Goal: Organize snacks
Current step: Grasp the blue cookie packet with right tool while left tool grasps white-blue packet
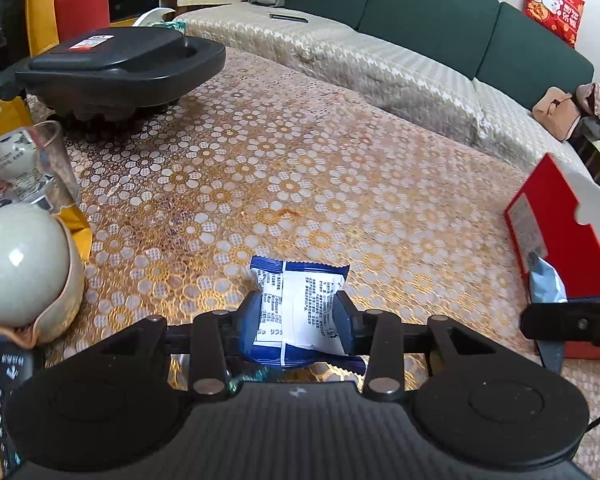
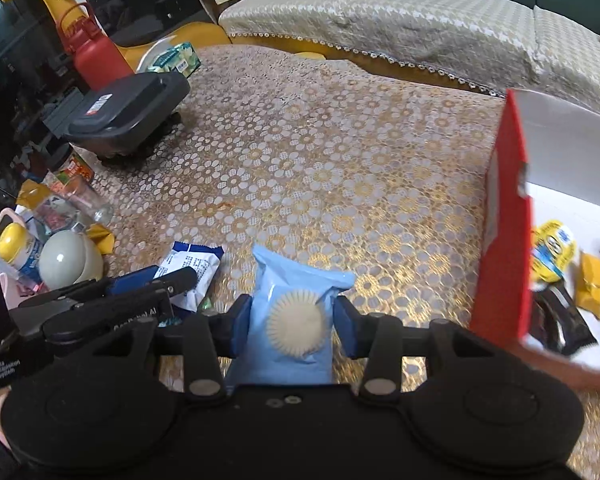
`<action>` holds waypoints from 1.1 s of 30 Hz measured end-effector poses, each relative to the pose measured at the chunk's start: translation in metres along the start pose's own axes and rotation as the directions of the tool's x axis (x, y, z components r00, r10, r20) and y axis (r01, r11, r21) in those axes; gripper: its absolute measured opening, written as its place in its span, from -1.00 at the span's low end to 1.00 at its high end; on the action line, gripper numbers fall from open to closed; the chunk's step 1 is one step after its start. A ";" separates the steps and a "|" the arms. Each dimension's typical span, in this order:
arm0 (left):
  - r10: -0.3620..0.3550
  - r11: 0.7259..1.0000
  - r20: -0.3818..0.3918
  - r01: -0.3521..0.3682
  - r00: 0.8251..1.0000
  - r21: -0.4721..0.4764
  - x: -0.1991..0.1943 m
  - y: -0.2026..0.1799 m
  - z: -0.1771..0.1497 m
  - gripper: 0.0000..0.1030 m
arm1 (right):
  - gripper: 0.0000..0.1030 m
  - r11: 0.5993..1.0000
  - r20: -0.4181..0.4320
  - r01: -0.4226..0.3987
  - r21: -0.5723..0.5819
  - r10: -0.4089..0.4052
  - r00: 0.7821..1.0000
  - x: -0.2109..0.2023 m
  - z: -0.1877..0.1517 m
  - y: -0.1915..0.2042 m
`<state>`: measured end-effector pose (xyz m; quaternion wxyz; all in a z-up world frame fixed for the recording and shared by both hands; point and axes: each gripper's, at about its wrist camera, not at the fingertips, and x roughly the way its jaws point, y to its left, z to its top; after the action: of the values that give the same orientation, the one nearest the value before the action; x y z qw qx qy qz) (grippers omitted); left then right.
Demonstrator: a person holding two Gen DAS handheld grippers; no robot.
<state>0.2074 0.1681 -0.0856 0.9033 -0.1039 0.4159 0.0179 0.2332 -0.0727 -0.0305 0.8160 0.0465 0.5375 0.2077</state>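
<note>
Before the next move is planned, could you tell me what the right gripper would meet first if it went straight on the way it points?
Most likely the bare gold floral tablecloth. The right gripper points down at it, carrying a light blue snack packet; the red cardboard box stands off to the right, though depth is unclear.

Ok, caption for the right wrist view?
Right gripper holding a light blue snack packet beside the red box.

place: home living room | cues: green sofa (image 1: 432, 20), floral tablecloth (image 1: 300, 168), red festive wall hanging (image 1: 554, 6)
</note>
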 end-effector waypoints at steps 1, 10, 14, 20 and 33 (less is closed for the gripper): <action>-0.003 1.000 0.002 0.003 1.000 -0.002 -0.005 -0.001 -0.001 -0.26 | -0.15 1.000 0.005 -0.002 0.001 0.002 1.000 -0.007 -0.004 -0.002; -0.053 0.998 0.044 0.052 0.998 0.019 -0.058 -0.029 -0.011 -0.31 | -0.15 0.999 0.056 -0.009 0.036 0.007 0.998 -0.065 -0.032 -0.027; -0.089 0.995 0.062 0.086 0.994 0.059 -0.081 -0.054 -0.010 -0.59 | -0.15 0.999 0.087 -0.006 0.042 0.002 0.996 -0.091 -0.040 -0.044; -0.113 0.991 0.028 0.110 0.993 0.081 -0.086 -0.079 -0.010 -0.59 | -0.15 0.997 0.131 0.007 0.079 -0.017 0.991 -0.120 -0.052 -0.078; 0.014 0.992 -0.101 -0.001 0.995 0.125 -0.048 -0.088 -0.053 0.46 | -0.15 0.983 0.112 -0.015 0.185 -0.006 0.994 -0.116 -0.103 -0.117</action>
<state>0.1464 0.0743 -0.0675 0.8855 -0.0463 0.4622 -0.0102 0.1360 -0.2390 -0.0088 0.8364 0.1353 0.5079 0.1554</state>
